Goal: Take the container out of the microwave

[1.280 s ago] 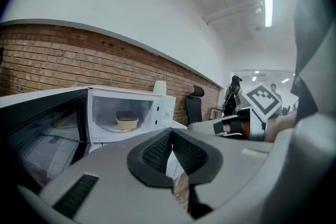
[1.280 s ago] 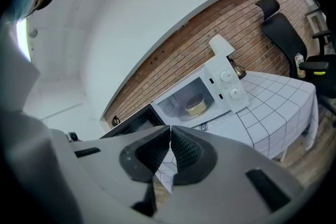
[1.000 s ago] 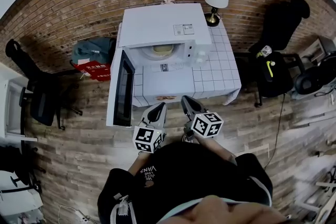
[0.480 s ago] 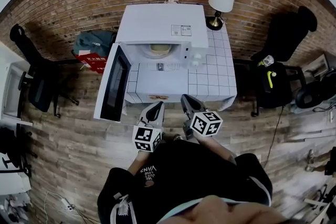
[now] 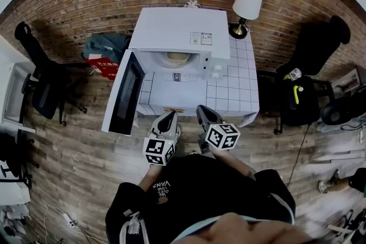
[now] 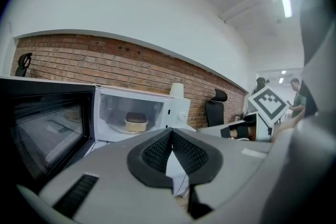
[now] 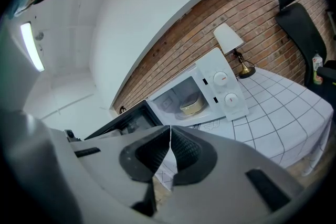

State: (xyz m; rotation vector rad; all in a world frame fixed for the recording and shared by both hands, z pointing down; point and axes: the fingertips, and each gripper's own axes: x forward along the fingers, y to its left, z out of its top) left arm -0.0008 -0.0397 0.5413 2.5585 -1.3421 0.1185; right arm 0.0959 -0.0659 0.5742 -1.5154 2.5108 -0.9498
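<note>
Your left gripper [image 5: 170, 115] and right gripper [image 5: 201, 110], ribbed black fingers [image 6: 157, 152] pressed together on nothing, face the boxy white microwave [image 5: 180, 31]; a rounded beige container [image 5: 176, 58] sits inside, door [image 5: 127, 94] open.

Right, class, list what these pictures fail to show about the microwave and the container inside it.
What the container holds: in the left gripper view it is too small, and its dark top covers the inside.
Most of the container, head view: hidden under the roof of the microwave.
Markings on the dials, right gripper view: too small to read.
</note>
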